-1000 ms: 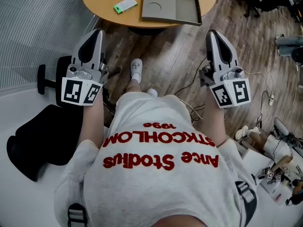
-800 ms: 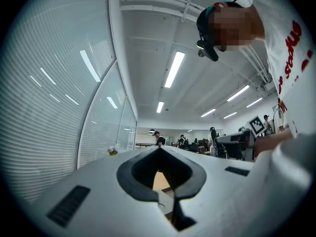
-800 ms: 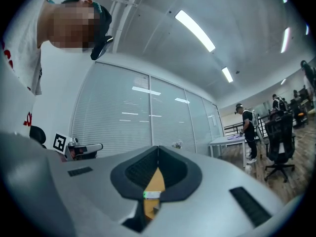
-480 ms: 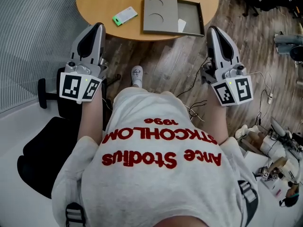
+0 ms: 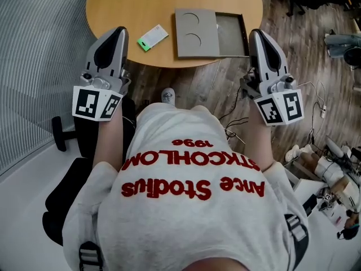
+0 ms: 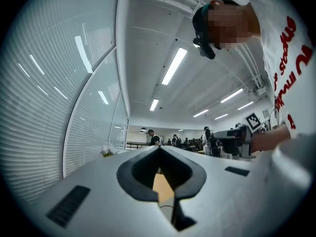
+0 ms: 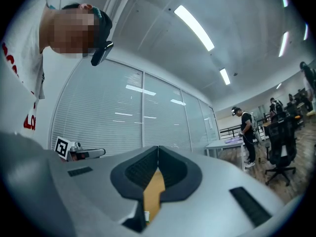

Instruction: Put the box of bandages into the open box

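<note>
Round table (image 5: 124,4) with open box (image 5: 230,34) nearer, plank floor (image 5: 189,82), blinds (image 5: 34,49) left

Office: glass partition w/ blinds (image 7: 123,112), swivel chair (image 7: 281,142), strip lights (image 6: 174,65).

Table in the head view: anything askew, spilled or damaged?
Nothing spilled or damaged. The box of bandages lies at a slant on the round table, left of the grey open box, whose tray is slid out rightward.
</note>
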Action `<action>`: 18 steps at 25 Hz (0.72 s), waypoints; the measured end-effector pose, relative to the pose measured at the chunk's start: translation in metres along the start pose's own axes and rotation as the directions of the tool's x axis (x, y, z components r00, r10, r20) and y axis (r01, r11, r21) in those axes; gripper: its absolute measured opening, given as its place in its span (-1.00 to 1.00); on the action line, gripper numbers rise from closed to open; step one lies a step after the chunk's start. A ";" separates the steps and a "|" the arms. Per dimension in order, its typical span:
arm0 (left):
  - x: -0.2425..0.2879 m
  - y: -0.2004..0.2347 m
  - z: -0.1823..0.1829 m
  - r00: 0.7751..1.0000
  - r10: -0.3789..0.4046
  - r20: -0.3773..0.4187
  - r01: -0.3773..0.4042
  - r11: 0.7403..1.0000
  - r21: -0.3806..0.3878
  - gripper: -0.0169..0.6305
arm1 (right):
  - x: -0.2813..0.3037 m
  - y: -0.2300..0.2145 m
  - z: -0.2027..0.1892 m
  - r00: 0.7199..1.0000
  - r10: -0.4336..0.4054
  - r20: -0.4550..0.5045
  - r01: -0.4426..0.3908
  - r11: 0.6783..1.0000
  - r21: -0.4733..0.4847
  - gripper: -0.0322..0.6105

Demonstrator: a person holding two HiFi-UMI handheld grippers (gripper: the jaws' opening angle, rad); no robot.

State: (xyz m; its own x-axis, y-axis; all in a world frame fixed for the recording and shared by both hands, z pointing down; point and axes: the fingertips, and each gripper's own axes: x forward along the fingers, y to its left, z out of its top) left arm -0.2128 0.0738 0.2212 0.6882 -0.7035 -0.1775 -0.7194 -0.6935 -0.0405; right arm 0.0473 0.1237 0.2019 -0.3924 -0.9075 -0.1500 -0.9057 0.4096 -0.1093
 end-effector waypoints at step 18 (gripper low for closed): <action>0.038 0.031 -0.020 0.999 0.010 -0.040 -0.011 0.999 -0.035 -0.94 | 0.045 -0.041 -0.002 1.000 -0.014 -0.010 0.014 0.999 0.038 -0.88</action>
State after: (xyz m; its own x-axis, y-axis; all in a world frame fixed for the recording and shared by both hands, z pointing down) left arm -0.2068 0.0227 0.2325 0.6843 -0.7159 -0.1385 -0.7232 -0.6906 -0.0038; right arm 0.0663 0.0660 0.2018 -0.3814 -0.9139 -0.1390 -0.9044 0.4000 -0.1482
